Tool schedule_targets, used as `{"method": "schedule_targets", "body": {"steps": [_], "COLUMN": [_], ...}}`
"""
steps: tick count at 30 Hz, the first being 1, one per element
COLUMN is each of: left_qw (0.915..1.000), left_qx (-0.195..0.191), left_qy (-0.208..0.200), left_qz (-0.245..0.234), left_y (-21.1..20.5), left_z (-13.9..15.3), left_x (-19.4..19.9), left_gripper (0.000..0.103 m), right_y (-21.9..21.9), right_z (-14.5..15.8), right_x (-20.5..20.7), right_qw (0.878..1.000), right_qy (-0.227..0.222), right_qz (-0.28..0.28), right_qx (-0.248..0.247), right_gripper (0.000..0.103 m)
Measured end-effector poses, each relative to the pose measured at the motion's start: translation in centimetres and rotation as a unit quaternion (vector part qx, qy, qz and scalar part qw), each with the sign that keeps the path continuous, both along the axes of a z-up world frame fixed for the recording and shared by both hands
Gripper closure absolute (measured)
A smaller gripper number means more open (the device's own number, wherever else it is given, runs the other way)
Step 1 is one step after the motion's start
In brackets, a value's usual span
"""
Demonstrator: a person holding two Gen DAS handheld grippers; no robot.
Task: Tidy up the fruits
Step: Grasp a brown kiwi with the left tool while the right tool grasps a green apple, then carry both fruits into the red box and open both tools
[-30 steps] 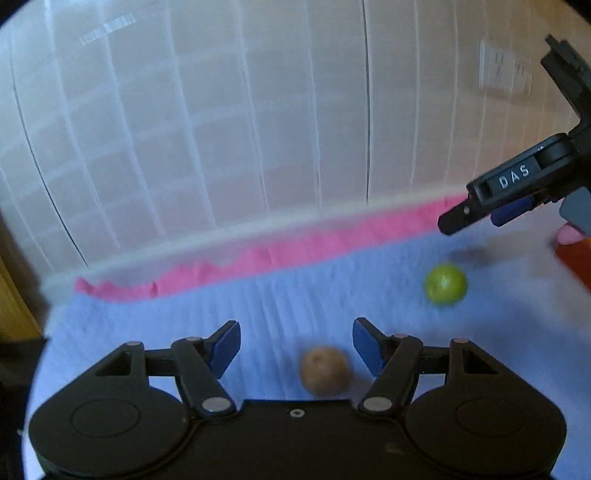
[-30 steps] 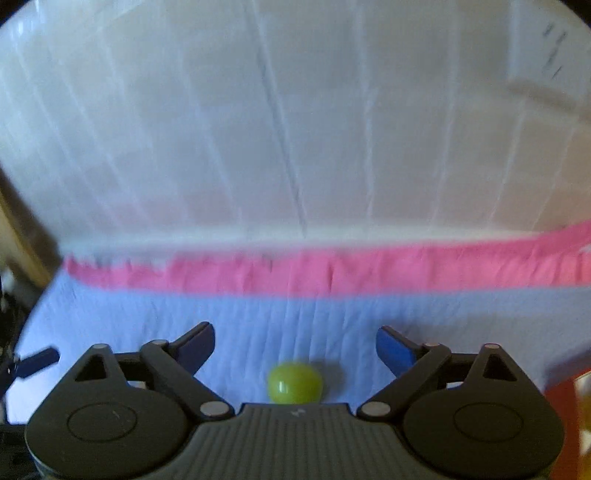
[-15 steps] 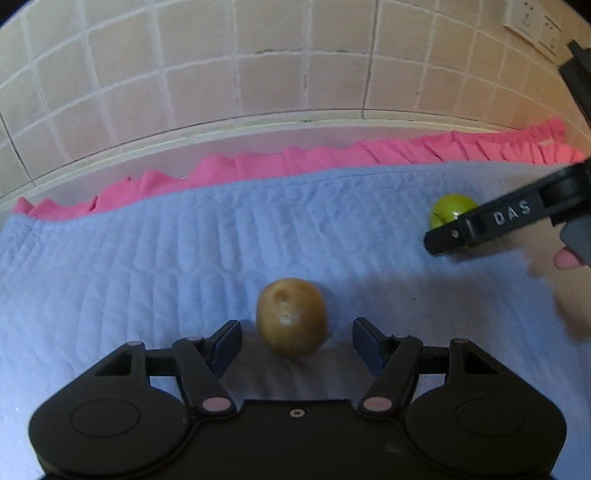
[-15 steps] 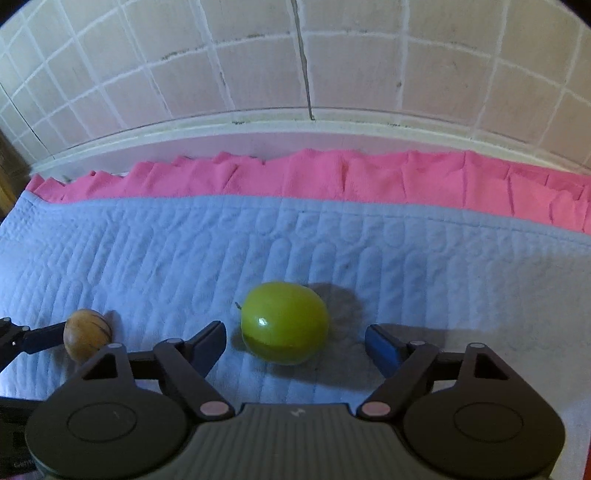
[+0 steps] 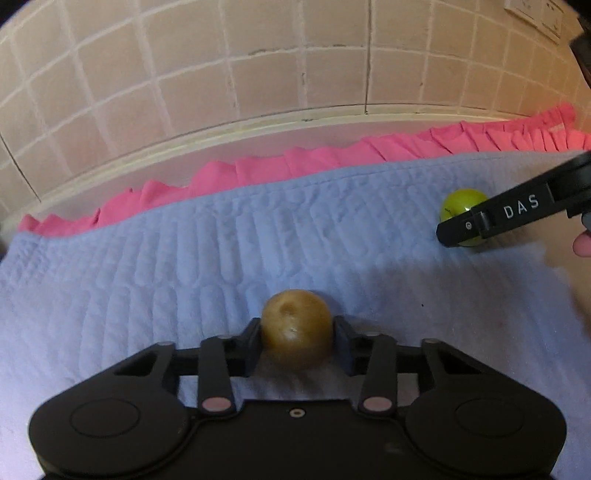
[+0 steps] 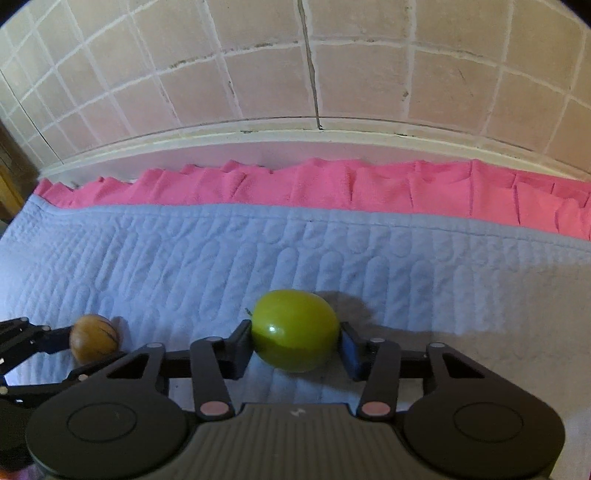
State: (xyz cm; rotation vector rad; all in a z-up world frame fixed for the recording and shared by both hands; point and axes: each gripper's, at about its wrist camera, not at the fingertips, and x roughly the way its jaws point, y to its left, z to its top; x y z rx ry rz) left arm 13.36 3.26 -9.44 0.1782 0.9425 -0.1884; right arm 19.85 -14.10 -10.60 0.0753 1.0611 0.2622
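Note:
A round brown fruit (image 5: 296, 334) rests on the blue quilted cloth (image 5: 184, 266). My left gripper (image 5: 296, 341) is shut on it, both pads against its sides. A green fruit (image 6: 294, 329) lies on the same cloth, and my right gripper (image 6: 295, 341) is shut on it. In the left wrist view the green fruit (image 5: 461, 206) shows at the far right, partly hidden by the right gripper's finger marked DAS (image 5: 509, 216). In the right wrist view the brown fruit (image 6: 94, 338) shows at the left, between the left gripper's fingers.
A pink cloth (image 6: 332, 188) edges the far side of the blue cloth. Behind it runs a white ledge (image 6: 295, 134) under a beige tiled wall (image 6: 258, 55). A wall socket (image 5: 535, 14) sits at the top right.
Both grippers have come down toward the cloth and closed. The left one shut on the brown fruit and the right one shut on the green fruit.

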Motion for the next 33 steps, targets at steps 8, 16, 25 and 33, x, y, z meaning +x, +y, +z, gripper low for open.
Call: {"method": "schedule_targets", "body": {"steps": [8,16,25,33], "left_qw": [0.9990,0.9926,0.9711,0.9468], "left_qx": [0.000,-0.014,-0.022,-0.069], "left_qy": [-0.036,-0.086,-0.127,-0.137], "left_qz": [-0.025,-0.085,-0.201,-0.283], "left_y": [-1.8,-6.6,-15.3,-23.3], "left_z": [3.2,7.9,11.3,13.8], "left_x": [-1.3,-3.5,-6.0,-6.5], "left_gripper": [0.058,0.058,0.058,0.058], "right_y": [-2.3,-6.9,-15.0,-23.6], "right_z": [1.7,5.4,9.3,11.1], "right_x": [-2.0,-6.6,-13.6,-20.4], "right_qw": [0.999,0.993,0.975,0.946], "right_qy": [-0.004,-0.047,-0.104,-0.131], "right_qz": [-0.039,-0.094,-0.189,-0.293], "right_qx": [0.033,0.054,0.062,0.048], "right_gripper": [0.053,0.053,0.053,0.053]}}
